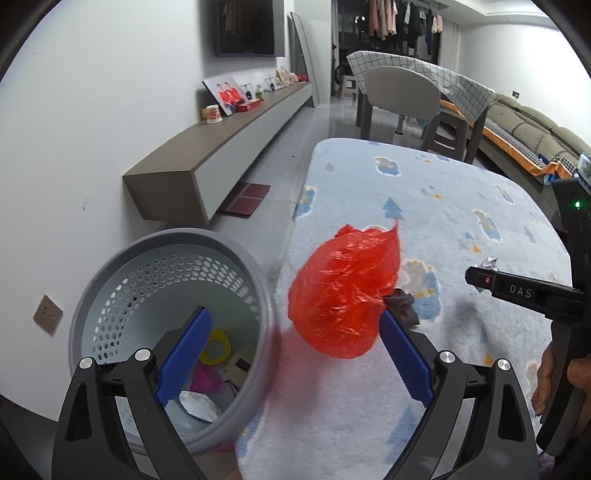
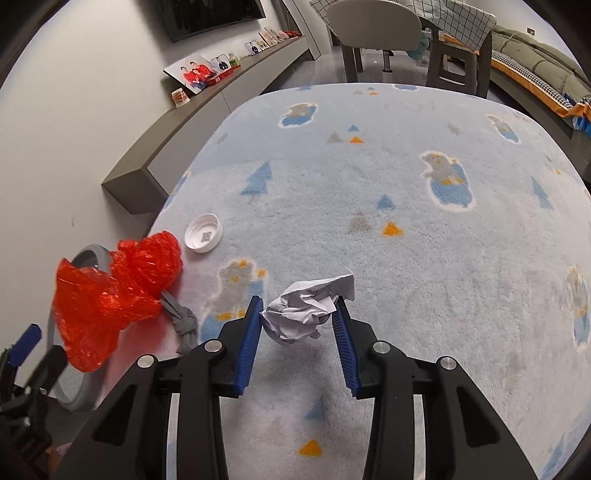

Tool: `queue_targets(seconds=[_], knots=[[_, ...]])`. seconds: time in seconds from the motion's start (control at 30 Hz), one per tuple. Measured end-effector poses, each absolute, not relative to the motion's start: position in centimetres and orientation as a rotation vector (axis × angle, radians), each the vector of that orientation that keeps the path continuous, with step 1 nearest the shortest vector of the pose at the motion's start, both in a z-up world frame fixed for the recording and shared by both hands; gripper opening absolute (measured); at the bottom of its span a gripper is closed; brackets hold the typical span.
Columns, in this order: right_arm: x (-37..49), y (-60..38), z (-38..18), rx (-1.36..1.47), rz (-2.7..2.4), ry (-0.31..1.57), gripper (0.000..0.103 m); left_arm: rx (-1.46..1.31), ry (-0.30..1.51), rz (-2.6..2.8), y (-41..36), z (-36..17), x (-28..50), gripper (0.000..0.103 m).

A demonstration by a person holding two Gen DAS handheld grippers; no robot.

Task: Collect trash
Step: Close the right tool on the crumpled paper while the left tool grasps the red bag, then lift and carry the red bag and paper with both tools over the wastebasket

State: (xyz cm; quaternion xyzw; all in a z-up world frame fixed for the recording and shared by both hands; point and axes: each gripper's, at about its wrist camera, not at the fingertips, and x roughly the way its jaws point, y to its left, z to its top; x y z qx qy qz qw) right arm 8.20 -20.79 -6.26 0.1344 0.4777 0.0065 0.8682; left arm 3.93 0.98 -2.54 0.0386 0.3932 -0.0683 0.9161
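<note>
right gripper: pads clamp crumpled paper, frame centre | left gripper: jaws apart, red plastic bag between, unpinched | bin lower left

A home living room: a wall-mounted television hangs above a long floating cabinet lined with family photos, a green sofa runs along the far side, clothes dry on a rack, and a pale blue children's rug covers the floor.
</note>
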Motion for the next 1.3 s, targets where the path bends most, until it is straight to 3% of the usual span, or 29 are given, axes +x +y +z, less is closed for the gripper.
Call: queue_targets(seconds=[0.77,1.07,1.23,1.3], knots=[[7.1,-21.9,-4.3,0.359,0.059,0.966,0.037,0.120,0.848,-0.149,-3.1,-4.8,8.0,0.090],[7.0,-21.8,-4.2,0.356,0.063,0.965,0.037,0.124,0.870,-0.172,-3.7,-5.3,8.5,0.058],[7.0,-21.8,-4.1,0.357,0.064,0.964,0.037,0.115,0.875,-0.192,-3.6,-5.4,8.3,0.034],[7.0,-21.8,-4.1,0.359,0.066,0.965,0.037,0.111,0.873,-0.202,-3.5,-5.2,7.9,0.032]])
